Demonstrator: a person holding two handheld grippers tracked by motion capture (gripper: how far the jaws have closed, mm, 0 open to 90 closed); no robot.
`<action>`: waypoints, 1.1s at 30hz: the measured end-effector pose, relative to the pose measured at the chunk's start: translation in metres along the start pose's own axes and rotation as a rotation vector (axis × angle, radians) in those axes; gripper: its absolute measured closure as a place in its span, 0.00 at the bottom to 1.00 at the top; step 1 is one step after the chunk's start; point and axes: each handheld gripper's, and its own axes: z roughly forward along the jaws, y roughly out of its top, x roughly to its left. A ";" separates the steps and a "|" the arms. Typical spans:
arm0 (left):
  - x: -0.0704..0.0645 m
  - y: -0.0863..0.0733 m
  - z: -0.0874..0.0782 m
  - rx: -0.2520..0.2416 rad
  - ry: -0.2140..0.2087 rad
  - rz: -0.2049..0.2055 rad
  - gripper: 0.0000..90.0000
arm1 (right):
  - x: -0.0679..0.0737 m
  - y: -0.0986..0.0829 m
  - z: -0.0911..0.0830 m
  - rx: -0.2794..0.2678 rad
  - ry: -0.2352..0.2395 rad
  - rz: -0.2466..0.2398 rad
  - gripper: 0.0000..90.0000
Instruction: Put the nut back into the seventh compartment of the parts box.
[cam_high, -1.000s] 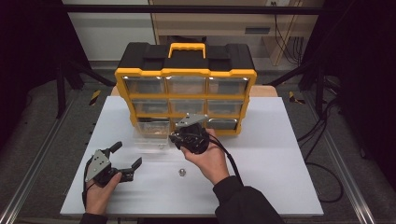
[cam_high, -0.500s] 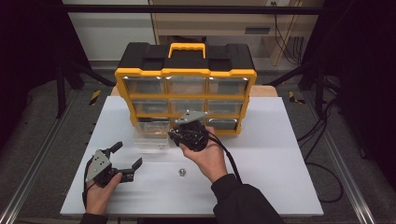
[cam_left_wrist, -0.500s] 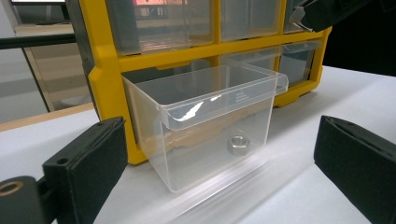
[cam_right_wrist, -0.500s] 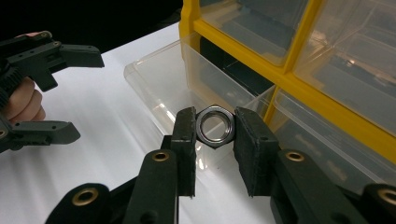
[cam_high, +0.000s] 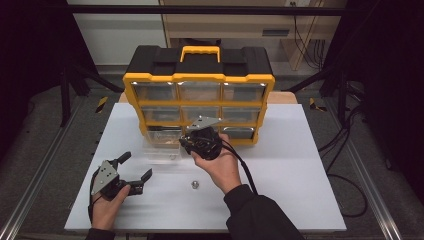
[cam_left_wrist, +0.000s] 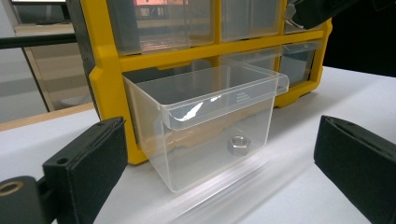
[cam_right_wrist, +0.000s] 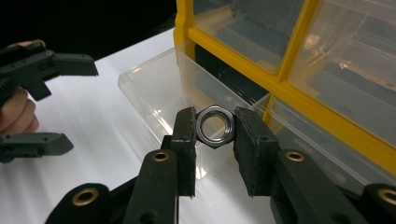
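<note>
While the right gripper (cam_right_wrist: 214, 128) jaws clamp the hex nut (cam_right_wrist: 214, 126) over the pulled-out clear drawer (cam_right_wrist: 163, 88), centre it before release; left gripper (cam_high: 134, 171) jaws apart.

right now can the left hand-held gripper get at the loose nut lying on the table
Probably yes. The left hand-held gripper is open and holds nothing, and the loose nut lies on bare table to its side, with nothing between them.
</note>
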 end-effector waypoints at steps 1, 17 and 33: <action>0.000 0.000 0.000 0.000 0.000 0.000 0.03 | 0.000 0.000 0.000 -0.005 0.003 0.004 0.78; 0.001 0.000 -0.001 -0.005 -0.001 -0.003 0.03 | 0.007 0.007 0.010 -0.028 0.001 0.005 0.78; 0.000 0.000 -0.001 -0.006 -0.001 -0.003 0.03 | 0.008 0.009 0.016 -0.037 0.013 0.016 0.78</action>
